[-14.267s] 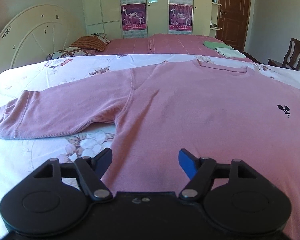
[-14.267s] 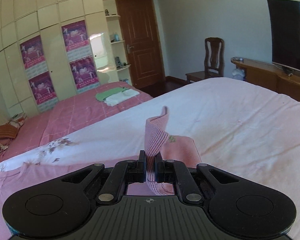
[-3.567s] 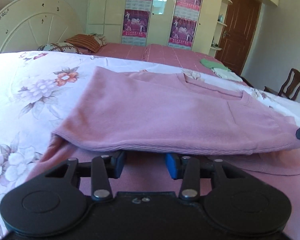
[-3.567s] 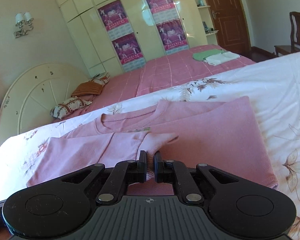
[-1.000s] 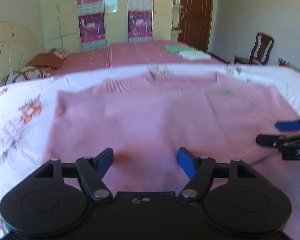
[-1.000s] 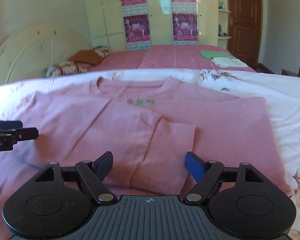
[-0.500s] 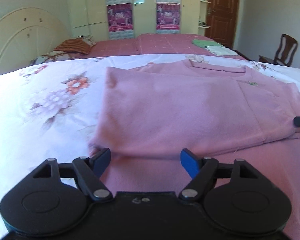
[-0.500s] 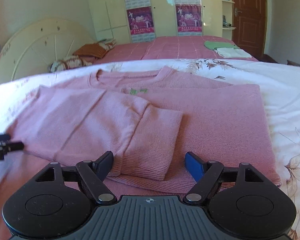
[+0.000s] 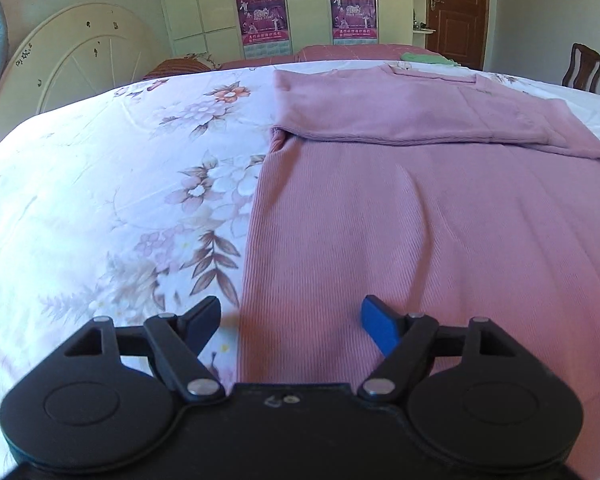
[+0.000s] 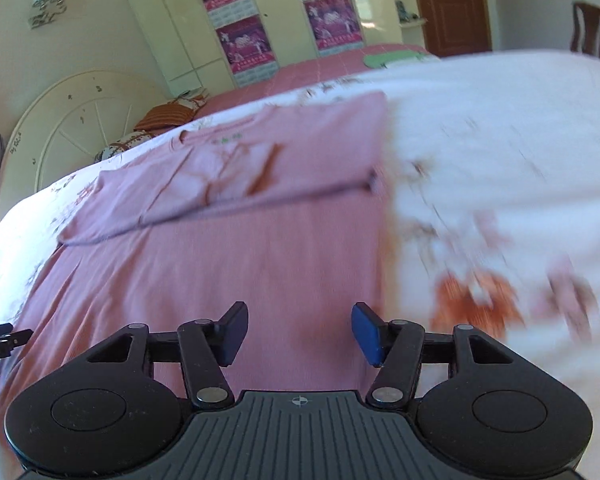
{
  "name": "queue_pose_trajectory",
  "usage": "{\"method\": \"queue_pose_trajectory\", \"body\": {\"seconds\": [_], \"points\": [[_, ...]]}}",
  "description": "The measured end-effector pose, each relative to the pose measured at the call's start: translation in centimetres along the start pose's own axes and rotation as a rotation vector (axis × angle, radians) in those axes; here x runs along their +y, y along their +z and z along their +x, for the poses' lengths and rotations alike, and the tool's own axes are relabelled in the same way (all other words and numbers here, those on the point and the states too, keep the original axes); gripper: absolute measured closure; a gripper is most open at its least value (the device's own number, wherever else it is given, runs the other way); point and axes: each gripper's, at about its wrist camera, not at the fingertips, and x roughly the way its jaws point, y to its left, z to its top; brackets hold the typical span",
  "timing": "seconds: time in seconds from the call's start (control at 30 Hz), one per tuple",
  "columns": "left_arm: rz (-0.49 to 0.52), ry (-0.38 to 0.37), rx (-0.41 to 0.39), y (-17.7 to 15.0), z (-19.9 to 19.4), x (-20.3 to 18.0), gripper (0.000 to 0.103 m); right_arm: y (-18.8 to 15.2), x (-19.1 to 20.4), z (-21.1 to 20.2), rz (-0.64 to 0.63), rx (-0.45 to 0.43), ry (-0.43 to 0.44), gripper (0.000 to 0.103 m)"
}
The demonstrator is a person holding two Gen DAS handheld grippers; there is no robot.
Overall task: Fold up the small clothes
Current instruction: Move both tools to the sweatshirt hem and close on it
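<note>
A pink sweater (image 9: 420, 216) lies flat on the floral bedsheet, both sleeves folded in across its chest. My left gripper (image 9: 290, 320) hovers open over the sweater's lower left edge, one finger above the sheet and the blue pad above the cloth. In the right wrist view the sweater (image 10: 236, 256) fills the middle, blurred. My right gripper (image 10: 298, 330) is over its lower right part near the side edge; its jaws are closing, apart, with only flat cloth beneath them. The tip of the left gripper (image 10: 4, 340) shows at the far left edge.
The floral bedsheet (image 9: 112, 184) spreads left of the sweater and also to its right (image 10: 500, 200). A second bed with a pink cover (image 10: 300, 72) and folded green clothes (image 10: 396, 58) stands behind. A round headboard (image 9: 76, 64), a wardrobe, a door and a chair (image 9: 584, 66) line the room.
Both grippers have drawn back from the folded sleeves toward the sweater's hem, the left to its left edge, the right to its right edge. The right jaws have narrowed.
</note>
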Motion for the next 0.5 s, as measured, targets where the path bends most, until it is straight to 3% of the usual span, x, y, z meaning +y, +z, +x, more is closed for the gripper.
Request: {"method": "queue_pose_trajectory", "body": {"seconds": [0.1,0.23,0.5], "points": [[0.023,-0.004,0.003,-1.8,-2.3,0.2,0.027,-2.9,0.5,-3.1,0.047,0.004,-0.002,0.045],[0.013,-0.067,0.027,-4.6,-5.0,1.4,0.033,-5.9,0.7,-6.3,0.137,0.008,-0.003,0.045],[-0.298,-0.415,0.071,-8.5,-7.1,7.2,0.036,-9.1,-3.0,-10.8,0.413,0.026,0.084,0.045]]}}
